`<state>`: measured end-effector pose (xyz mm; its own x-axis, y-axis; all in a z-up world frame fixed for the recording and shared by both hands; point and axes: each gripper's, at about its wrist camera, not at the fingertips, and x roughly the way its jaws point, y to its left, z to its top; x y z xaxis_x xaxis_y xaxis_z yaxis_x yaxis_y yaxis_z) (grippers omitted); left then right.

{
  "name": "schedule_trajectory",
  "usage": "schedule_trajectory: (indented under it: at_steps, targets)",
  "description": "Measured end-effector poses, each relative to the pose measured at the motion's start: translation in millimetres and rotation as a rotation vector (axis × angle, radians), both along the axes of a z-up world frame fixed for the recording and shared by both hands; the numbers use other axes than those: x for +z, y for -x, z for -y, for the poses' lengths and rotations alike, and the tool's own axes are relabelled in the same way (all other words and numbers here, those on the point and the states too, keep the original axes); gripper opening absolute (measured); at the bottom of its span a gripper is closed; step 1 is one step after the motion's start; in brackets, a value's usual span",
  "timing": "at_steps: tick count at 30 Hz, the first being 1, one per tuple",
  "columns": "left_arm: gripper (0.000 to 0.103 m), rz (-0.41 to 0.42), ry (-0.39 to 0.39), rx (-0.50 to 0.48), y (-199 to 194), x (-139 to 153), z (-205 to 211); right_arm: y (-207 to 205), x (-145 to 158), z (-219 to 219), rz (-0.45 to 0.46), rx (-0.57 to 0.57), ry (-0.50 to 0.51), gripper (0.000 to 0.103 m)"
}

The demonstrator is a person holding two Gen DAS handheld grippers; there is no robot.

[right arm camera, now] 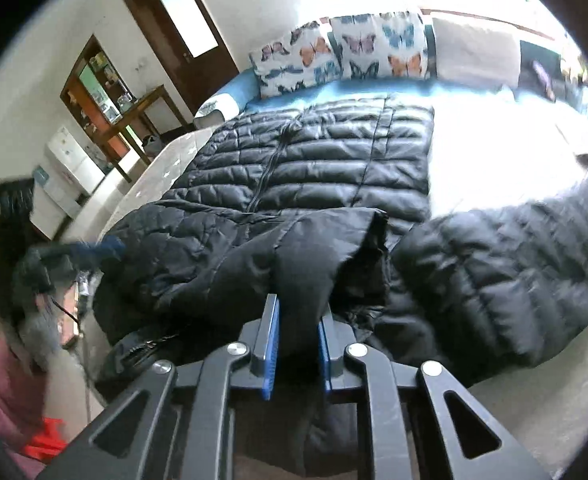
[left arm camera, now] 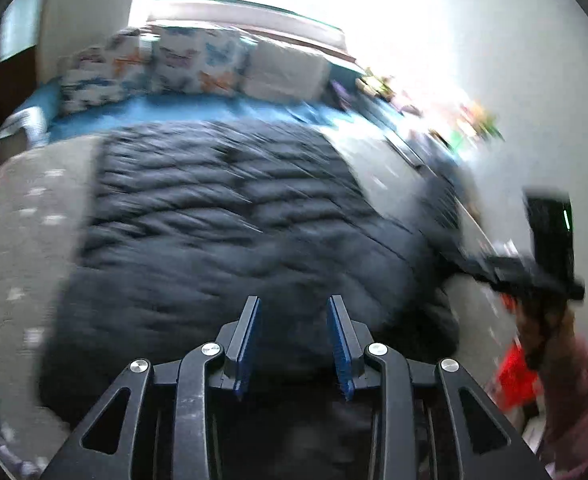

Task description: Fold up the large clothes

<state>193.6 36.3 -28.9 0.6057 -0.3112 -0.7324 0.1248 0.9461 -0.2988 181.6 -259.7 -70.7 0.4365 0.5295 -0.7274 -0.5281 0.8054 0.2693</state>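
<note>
Leftmost, seen from the right wrist: dark door [right arm camera: 182,36], wooden side table [right arm camera: 142,116], white cabinet [right arm camera: 68,160], all beyond the bed's left edge. Nearer, blurred, left gripper [left arm camera: 294,344] off the black puffer coat's [right arm camera: 314,152] left shoulder, jaws parted, nothing between the blue pads [left arm camera: 344,360]; held up over the coat in its own view. Centre of the bed [left arm camera: 18,224]: coat spread flat, zip side up, hem far, collar near. Butterfly pillows [right arm camera: 346,48] and a plain cushion [right arm camera: 474,48] at the far end, on a blue sheet [right arm camera: 374,90]. Close in, right gripper [right arm camera: 296,354] clamped on a fold of black fabric at the coat's near end, raised in a peak. Right: one sleeve [right arm camera: 514,264] flung out across the pale cover.
</note>
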Motion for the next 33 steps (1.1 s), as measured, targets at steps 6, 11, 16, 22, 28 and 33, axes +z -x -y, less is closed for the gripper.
schedule_trajectory:
  at_steps: [6, 11, 16, 22, 28, 33]
  targets:
    - [0.036, -0.122, -0.031, 0.165, -23.8, -37.5, -78.3, -18.2, -63.9, 8.0, -0.176, -0.042, 0.081, 0.019]
    - [0.036, -0.152, -0.034, 0.139, -17.7, -67.7, -84.5, -12.0, -39.7, 25.4, -0.158, -0.084, 0.065, 0.029]
    - [0.036, -0.135, -0.084, 0.102, -14.3, -65.2, -74.2, -0.7, 8.7, 15.0, 0.053, -0.114, 0.212, 0.037]
    - [0.036, -0.138, -0.114, 0.086, -16.6, -70.3, -60.9, -18.5, 11.5, -33.2, 0.087, -0.013, 0.139, 0.064]
    - [0.036, -0.146, -0.133, 0.078, -19.9, -76.2, -57.8, -48.4, -45.0, -61.1, -0.004, -0.016, 0.22, 0.062]
    - [0.036, -0.143, -0.165, 0.076, -23.0, -68.2, -51.9, -52.5, -61.2, -41.2, -0.034, -0.03, 0.192, 0.057]
